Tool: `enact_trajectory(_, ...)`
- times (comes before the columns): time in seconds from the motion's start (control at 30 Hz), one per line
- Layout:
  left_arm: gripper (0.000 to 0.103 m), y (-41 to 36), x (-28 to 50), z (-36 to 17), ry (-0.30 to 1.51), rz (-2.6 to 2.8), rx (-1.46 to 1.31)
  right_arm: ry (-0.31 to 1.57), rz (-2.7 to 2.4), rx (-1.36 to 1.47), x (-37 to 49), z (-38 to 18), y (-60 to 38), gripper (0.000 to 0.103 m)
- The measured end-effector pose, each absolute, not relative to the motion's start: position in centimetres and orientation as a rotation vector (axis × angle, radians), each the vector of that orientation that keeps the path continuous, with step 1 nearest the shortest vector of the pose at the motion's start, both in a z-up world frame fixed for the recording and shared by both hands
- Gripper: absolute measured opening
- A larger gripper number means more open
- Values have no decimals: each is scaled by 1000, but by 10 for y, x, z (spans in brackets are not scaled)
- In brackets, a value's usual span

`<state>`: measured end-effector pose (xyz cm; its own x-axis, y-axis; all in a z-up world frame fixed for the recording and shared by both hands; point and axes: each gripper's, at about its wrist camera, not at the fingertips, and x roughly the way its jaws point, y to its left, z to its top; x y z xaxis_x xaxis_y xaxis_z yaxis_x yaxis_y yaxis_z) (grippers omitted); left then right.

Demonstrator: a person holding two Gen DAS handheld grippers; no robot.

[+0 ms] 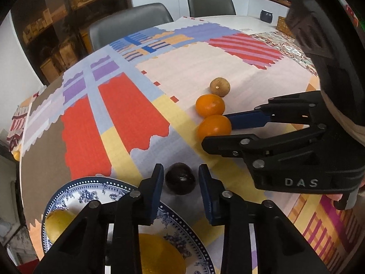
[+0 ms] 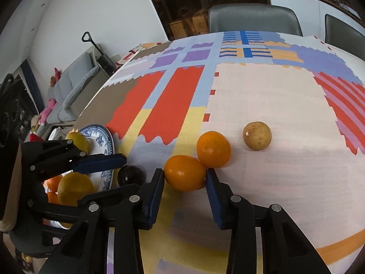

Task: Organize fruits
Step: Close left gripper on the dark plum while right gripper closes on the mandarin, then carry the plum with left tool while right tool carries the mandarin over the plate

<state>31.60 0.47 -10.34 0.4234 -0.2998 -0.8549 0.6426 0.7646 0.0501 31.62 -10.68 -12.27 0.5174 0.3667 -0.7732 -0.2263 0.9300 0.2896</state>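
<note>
Orange point(image 2: 185, 173) between spread right gripper point(image 2: 185, 196) pads, ungrasped; left gripper point(image 1: 181, 194) spread.

A: Count the fruit lying beyond the claws.
B: Two oranges point(image 2: 185, 173) point(image 2: 213, 149), one brown fruit point(image 2: 257, 136), one dark fruit point(image 1: 180, 178).
A: And beneath the left claw?
B: One plate point(image 1: 180, 226), carrying two yellow fruits point(image 1: 59, 222) point(image 1: 160, 254) visible there.
A: Chairs past the table?
B: Two chairs point(image 1: 130, 26) point(image 1: 211, 4).
</note>
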Motion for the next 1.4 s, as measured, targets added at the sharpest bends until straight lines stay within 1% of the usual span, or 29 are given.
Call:
enact_trajectory(0.13,27,4,317,-104,968,-594,397,953,356,145,311,-121,-109,38)
enact_trajectory(0.4,27,-2,307,-100,968,-591,384,912,337,133,294,-108,-119,38)
enact_trajectory(0.7,27,3,284,-74,921,-553,321,861,335,121,274,-85,-124,38)
enact_trajectory(1.07,27,28,251,-42,856,-469,214,797,372,101,248,-55,-112,38)
enact_trajectory(1.4,27,65,220,-17,795,-375,142,754,433,74,227,-34,-84,38)
